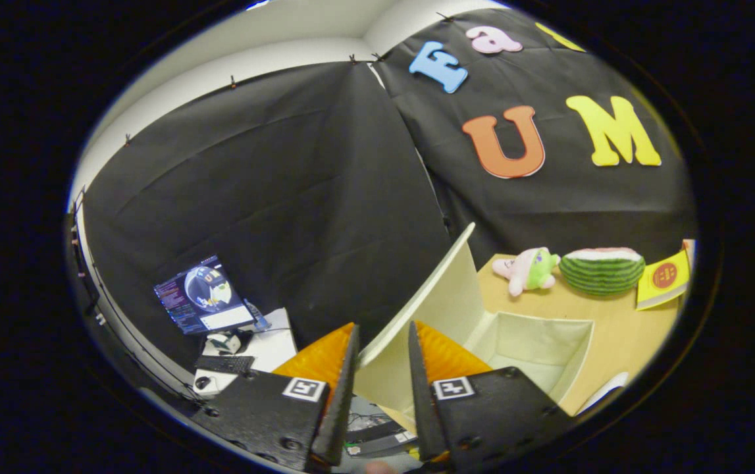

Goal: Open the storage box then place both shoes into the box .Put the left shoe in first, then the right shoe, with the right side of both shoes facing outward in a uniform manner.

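Observation:
The cream storage box [568,368] stands open on the wooden table [621,329], just ahead of my right finger, and the part of its inside that I see is empty. Its lid [443,296] is raised and tilts up and back from the box's left side. My gripper [384,345] holds the lid's lower edge, which fills the narrow gap between both fingers. A white rounded shape [604,390], possibly a shoe, peeks in beside the box's right wall.
Behind the box lie a pink and green plush toy [526,267], a watermelon plush [601,270] and a yellow booklet [663,280]. Off to the left, a lower white desk carries a laptop [203,297], a keyboard [222,363] and a mouse [203,382].

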Action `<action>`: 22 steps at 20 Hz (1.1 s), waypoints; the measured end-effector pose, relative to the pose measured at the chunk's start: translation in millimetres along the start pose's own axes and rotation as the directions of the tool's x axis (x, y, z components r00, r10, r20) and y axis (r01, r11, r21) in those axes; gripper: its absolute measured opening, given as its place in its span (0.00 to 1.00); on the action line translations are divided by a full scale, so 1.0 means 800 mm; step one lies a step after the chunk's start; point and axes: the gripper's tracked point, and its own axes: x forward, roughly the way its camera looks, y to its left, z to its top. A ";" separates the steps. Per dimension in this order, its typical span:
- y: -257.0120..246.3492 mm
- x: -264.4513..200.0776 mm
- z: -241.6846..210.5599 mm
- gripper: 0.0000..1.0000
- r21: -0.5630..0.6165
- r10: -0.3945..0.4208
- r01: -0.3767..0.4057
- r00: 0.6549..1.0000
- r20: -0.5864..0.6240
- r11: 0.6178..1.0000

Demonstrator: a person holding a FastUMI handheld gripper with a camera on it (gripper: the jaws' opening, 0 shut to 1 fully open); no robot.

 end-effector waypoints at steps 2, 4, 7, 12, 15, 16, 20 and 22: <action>-0.001 -0.005 0.012 0.80 -0.049 -0.033 0.035 0.998 0.046 0.998; -0.008 -0.018 0.017 0.96 -0.079 -0.067 0.072 0.995 0.069 0.994; -0.029 -0.040 0.025 1.00 -0.084 -0.135 0.144 0.985 0.103 0.986; -0.080 -0.095 0.036 1.00 -0.117 -0.275 0.293 0.949 0.152 0.949; -0.116 -0.132 0.035 1.00 -0.124 -0.370 0.396 0.910 0.189 0.910; -0.131 -0.145 0.032 1.00 -0.109 -0.405 0.430 0.893 0.198 0.896; -0.190 -0.203 -0.005 1.00 -0.094 -0.526 0.538 0.841 0.126 0.838; -0.228 -0.229 -0.042 1.00 -0.117 -0.584 0.584 0.811 0.040 0.803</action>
